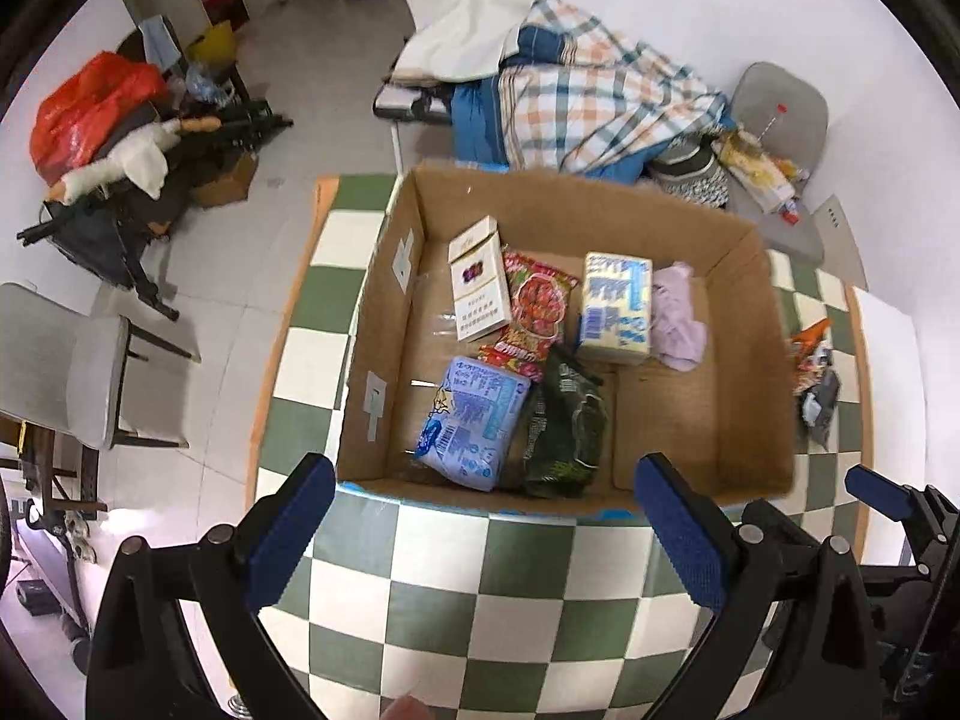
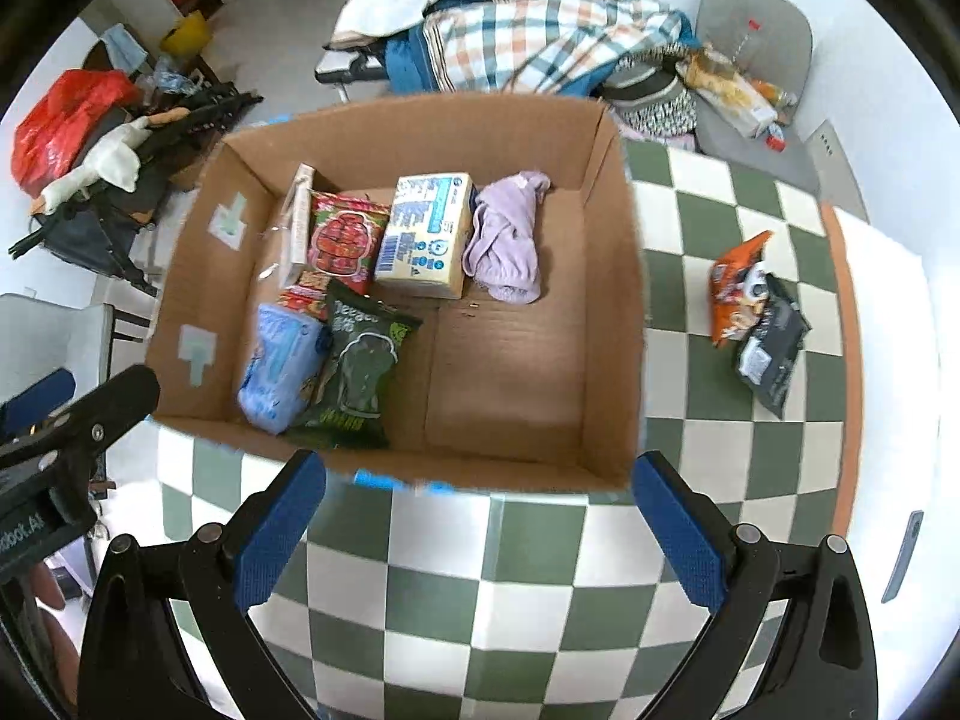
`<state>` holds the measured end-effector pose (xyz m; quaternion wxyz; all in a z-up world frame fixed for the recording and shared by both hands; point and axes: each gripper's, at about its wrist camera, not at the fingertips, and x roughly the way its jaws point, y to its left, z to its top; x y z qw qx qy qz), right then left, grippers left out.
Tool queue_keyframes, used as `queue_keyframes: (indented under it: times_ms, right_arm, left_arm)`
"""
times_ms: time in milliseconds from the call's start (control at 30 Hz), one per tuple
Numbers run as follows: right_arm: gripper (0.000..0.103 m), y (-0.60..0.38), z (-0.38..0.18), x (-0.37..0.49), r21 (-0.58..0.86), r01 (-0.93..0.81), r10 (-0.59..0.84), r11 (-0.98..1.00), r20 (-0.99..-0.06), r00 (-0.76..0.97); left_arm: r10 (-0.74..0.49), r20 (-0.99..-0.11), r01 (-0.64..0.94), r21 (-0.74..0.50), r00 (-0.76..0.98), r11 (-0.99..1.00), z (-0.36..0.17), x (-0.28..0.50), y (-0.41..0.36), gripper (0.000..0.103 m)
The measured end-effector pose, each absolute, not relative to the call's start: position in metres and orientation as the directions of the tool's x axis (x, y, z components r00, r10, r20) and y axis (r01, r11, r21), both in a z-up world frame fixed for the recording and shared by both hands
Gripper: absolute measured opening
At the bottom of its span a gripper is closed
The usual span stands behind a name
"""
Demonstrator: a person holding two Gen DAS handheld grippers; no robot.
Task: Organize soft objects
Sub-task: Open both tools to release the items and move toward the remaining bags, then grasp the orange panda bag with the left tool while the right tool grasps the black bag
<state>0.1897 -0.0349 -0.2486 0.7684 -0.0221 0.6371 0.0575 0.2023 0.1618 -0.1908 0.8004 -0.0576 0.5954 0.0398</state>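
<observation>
An open cardboard box stands on the green-and-white checked table. Inside lie a lilac cloth, a yellow tissue pack, a red snack bag, a dark green bag, a light blue pack and a white carton. An orange bag and a black bag lie on the table right of the box. My left gripper and right gripper are open and empty, just short of the box's near wall.
A plaid blanket covers a bed behind the table. A grey chair holds clutter at the back right. Another chair and a pile with a red bag stand on the floor to the left.
</observation>
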Motion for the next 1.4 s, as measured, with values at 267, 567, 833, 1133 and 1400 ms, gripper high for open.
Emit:
queue_keyframes:
  times_ms: [267,567,833,1133,1400]
  right_arm:
    - [0.103,-0.052,-0.179,0.139,0.082,-0.130,0.116,0.988,-0.952,0.282]
    - [0.103,-0.072,-0.125,0.100,0.107,-0.153,0.156,0.982,-0.922,0.355]
    - [0.103,-0.106,-0.123,0.103,0.195,-0.107,0.221,0.975,-0.911,0.348]
    - [0.103,-0.236,-0.137,0.138,0.163,0.133,0.105,0.978,-0.925,0.364]
    - [0.103,-0.366,-0.244,0.217,0.226,0.361,0.150,0.905,-0.962,0.226]
  left_arm:
    - [-0.020,-0.928,-0.111,-0.066,0.373,0.992,-0.131,0.161,0.147,0.102]
    - [-0.028,-0.922,-0.109,-0.076,0.386,0.991,-0.105,0.135,0.135,0.102]
    - [-0.008,-0.920,-0.086,-0.045,0.391,0.995,-0.101,0.141,0.112,0.102]
    - [-0.056,-0.932,0.125,-0.011,0.359,0.992,-0.125,0.211,0.002,0.102]
    - [-0.056,-0.991,0.250,-0.024,0.125,0.968,-0.225,0.315,-0.107,0.102]
